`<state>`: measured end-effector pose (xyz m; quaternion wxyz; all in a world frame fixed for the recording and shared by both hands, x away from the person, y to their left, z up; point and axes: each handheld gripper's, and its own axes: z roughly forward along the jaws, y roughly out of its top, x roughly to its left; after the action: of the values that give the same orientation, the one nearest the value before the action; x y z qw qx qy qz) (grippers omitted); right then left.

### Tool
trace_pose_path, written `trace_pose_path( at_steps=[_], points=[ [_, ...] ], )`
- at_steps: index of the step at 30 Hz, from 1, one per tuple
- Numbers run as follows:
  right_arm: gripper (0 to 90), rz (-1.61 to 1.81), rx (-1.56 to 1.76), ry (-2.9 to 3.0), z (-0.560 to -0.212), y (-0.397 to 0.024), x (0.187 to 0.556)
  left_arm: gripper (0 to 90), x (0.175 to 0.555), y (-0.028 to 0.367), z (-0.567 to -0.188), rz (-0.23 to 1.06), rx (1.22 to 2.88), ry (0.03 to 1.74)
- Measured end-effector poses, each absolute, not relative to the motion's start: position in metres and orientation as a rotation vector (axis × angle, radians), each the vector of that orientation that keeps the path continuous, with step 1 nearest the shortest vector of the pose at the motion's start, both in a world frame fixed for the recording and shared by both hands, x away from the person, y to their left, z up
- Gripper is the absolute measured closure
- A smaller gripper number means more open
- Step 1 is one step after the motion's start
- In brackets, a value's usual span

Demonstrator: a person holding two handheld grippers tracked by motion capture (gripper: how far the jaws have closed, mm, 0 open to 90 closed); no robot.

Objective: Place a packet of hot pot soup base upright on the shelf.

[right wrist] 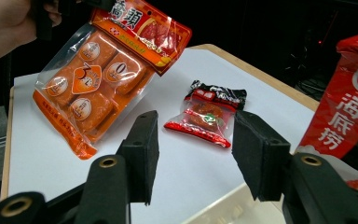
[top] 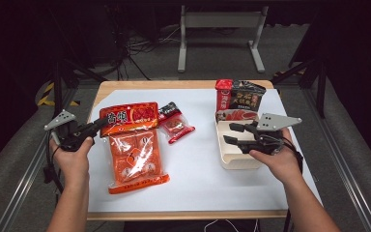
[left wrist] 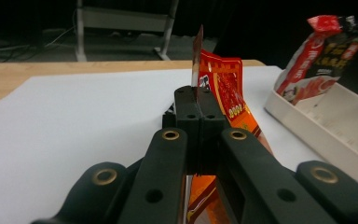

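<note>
Near edge of desk (top: 198,193), covered w/ a white sheet: two forearms come in from the bottom. Left gripper (top: 99,126) is clamped tight on the top left corner of the big orange packet (top: 134,150); in the left gripper view the jaws sit pressed together w/ the packet's edge (left wrist: 214,88) pinched between them. The packet hangs lifted from that corner, tilted, its lower end close to or on the sheet; can't tell which. In the right gripper view it shows raised above the sheet (right wrist: 112,70), w/ four orange blocks visible through the clear front & a red-orange header strip.

Right side: right gripper (top: 234,133) hovers over the near part of the white tray (top: 239,162), jaws apart, nothing between them; pads (right wrist: 144,149) frame the desk beyond.

Mid desk: small red packet (top: 175,124) w/ a black top lies flat on the sheet, just right of the orange packet's header, apart from the tray. Same packet in the right gripper view (right wrist: 207,116), seen between the open jaws but farther off.

Far end of tray: a red & black bag (top: 239,96) stands upright in the back compartment; also seen in the left gripper view (left wrist: 326,51), leaning in the tray (left wrist: 317,126).

Beyond the desk: dark floor, cables, a grey metal frame (top: 220,34).
</note>
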<state>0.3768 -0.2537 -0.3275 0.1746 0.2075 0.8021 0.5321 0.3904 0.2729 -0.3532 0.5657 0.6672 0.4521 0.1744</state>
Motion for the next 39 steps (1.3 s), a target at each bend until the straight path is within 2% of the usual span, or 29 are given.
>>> trace_pose_path(
  at_steps=[13,19,39],
  points=[
    [47.3,1.573,0.55,2.266,-0.318,-0.23,0.382,90.0,0.369,0.256,-0.325,0.415,1.567,0.916],
    [42.6,1.555,0.524,2.28,-0.315,-0.22,0.383,90.0,0.364,0.252,-0.32,0.409,1.566,0.89],
    [33.4,1.576,0.501,2.359,-0.327,-0.177,0.4,90.0,0.342,0.228,-0.297,0.433,1.607,0.716]
  ],
)
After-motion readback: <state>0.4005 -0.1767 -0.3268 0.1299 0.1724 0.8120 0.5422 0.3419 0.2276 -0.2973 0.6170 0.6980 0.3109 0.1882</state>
